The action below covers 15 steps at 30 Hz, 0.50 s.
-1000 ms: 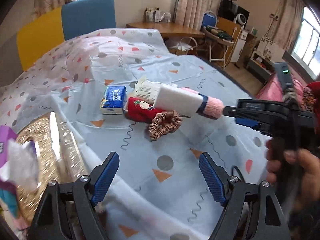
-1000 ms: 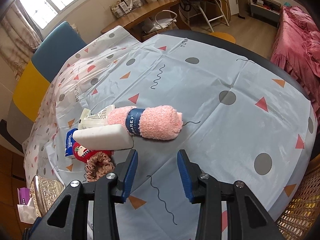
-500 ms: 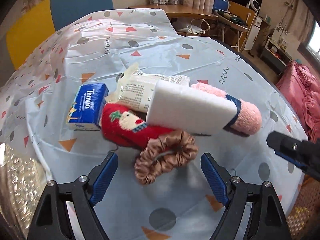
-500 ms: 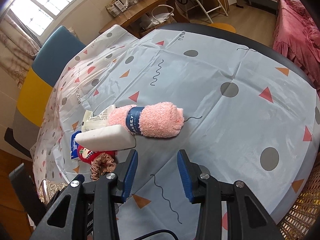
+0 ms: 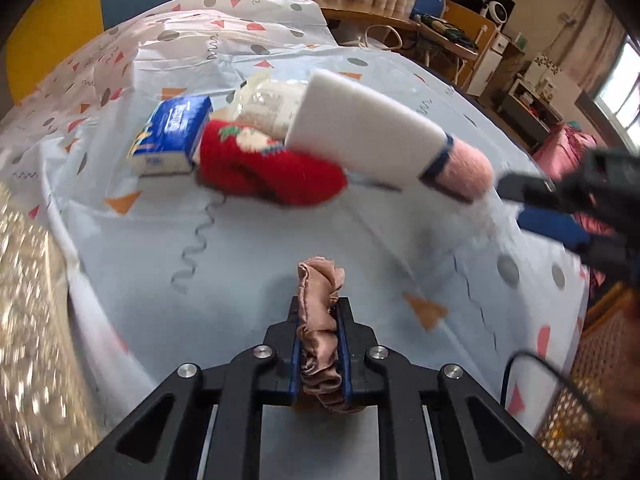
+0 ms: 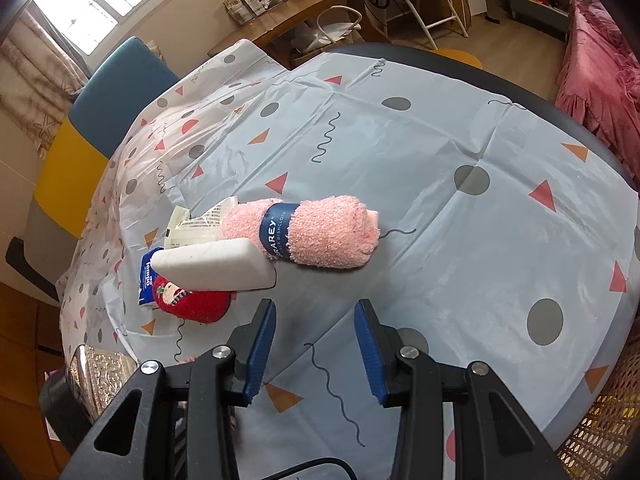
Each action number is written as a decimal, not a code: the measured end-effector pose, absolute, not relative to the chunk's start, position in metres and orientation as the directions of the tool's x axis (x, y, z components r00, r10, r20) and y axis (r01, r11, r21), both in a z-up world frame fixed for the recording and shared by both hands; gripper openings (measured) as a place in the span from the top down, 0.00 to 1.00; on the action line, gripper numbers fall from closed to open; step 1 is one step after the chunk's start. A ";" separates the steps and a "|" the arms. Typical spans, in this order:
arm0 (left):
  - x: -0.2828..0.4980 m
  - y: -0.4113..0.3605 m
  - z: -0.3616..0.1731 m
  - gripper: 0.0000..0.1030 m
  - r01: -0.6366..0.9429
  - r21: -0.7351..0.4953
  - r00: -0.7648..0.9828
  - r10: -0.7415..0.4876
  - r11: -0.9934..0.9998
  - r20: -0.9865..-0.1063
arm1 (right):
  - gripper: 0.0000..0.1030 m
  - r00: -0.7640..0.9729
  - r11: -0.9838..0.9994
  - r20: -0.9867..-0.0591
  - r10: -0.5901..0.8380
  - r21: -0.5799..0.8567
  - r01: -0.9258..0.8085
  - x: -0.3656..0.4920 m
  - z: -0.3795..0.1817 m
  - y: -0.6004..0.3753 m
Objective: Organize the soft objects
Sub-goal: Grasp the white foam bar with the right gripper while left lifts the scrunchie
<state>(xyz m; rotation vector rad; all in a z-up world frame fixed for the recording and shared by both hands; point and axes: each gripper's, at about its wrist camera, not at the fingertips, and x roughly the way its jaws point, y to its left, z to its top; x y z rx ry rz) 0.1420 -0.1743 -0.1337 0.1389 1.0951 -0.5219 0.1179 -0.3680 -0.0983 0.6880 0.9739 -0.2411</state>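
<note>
Change: scrunchie [image 5: 320, 320] lifted from beside the red sock [image 5: 260, 168].
Left gripper [image 5: 320, 344]: clamped on scrunchie, above counter [image 5: 240, 272].
Right gripper [image 6: 316, 344]: apart, pink towel [image 6: 320, 236] at 12 o'clock.

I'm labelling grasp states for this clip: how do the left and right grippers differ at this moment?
The left gripper is shut on the brown satin scrunchie, its fingers pressing the fabric; the right gripper stands open and holds nothing. The left gripper carries its load above a bare patch of tablecloth, while the right gripper points toward the pink rolled dishcloth and white sponge. Both have black frames with blue finger pads.
</note>
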 end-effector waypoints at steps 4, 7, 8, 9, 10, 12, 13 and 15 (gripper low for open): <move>0.119 -0.161 -0.135 0.86 0.468 -0.127 0.366 -0.322 0.875 -0.873 | 0.60 0.539 0.801 -0.835 0.112 0.397 0.449 0.123 -0.099 -0.359; 0.113 -0.155 -0.136 0.86 0.462 -0.125 0.375 -0.321 0.878 -0.870 | 0.60 0.531 0.845 -0.841 0.102 0.355 0.399 0.128 -0.096 -0.345; 0.112 -0.153 -0.136 0.86 0.461 -0.126 0.375 -0.322 0.878 -0.869 | 0.60 0.531 0.863 -0.842 0.093 0.334 0.378 0.129 -0.094 -0.340; 0.111 -0.152 -0.136 0.86 0.461 -0.124 0.376 -0.320 0.878 -0.870 | 0.60 0.534 0.880 -0.841 0.086 0.315 0.355 0.132 -0.091 -0.335; 0.110 -0.151 -0.135 0.87 0.465 -0.118 0.378 -0.317 0.878 -0.870 | 0.60 0.536 0.898 -0.839 0.087 0.299 0.322 0.135 -0.089 -0.330; 0.106 -0.149 -0.135 0.87 0.475 -0.101 0.386 -0.310 0.874 -0.869 | 0.60 0.543 0.946 -0.837 0.074 0.231 0.228 0.145 -0.081 -0.317; 0.104 -0.148 -0.135 0.87 0.479 -0.097 0.389 -0.310 0.872 -0.868 | 0.60 0.554 0.971 -0.831 0.057 0.176 0.164 0.152 -0.075 -0.309; 0.102 -0.142 -0.136 0.87 0.477 -0.102 0.391 -0.314 0.873 -0.865 | 0.60 0.573 0.997 -0.818 0.037 0.072 0.037 0.165 -0.065 -0.294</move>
